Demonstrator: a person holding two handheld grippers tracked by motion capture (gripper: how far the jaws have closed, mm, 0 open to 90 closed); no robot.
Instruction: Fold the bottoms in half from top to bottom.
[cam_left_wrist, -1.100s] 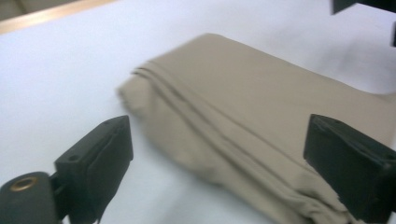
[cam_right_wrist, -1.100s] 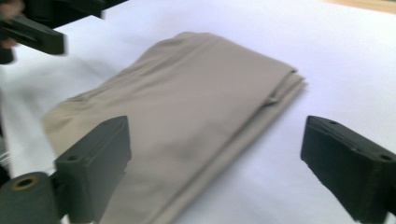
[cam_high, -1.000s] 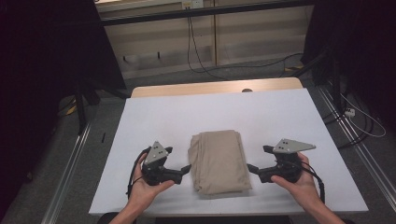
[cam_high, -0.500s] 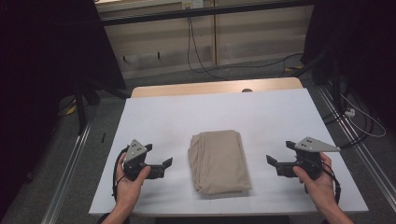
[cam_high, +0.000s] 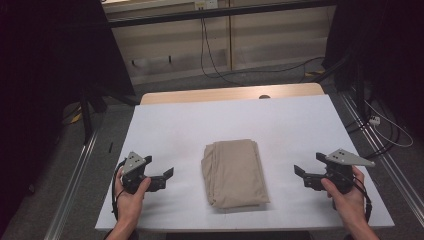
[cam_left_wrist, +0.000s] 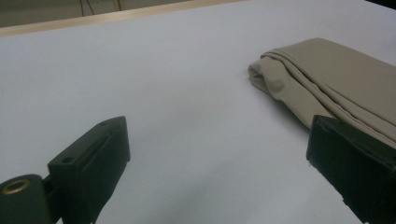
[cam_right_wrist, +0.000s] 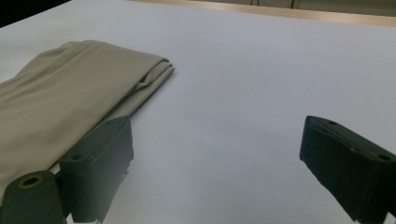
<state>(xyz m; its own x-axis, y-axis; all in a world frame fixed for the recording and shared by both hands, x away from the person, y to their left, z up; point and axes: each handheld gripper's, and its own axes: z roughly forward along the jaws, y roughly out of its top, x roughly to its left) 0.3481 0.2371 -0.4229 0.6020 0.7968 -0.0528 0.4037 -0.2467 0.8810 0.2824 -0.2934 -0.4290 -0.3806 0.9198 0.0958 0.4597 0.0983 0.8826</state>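
both grippers now sit farther out from the cloth (cam_high: 234, 172), which lies folded mid-table (cam_high: 200, 115). left gripper (cam_high: 167, 177) at its 9 o'clock, right gripper (cam_high: 300, 176) at 3 o'clock, jaws spread, nothing held.

You've got a plain beige cloth (cam_high: 234, 173), no pattern, lying on a white table (cam_high: 200, 125) with a light wooden far edge. Your grippers (cam_high: 167, 176) (cam_high: 301, 174) are black, grey plates on top. Black cables cross the grey floor (cam_high: 280, 70).
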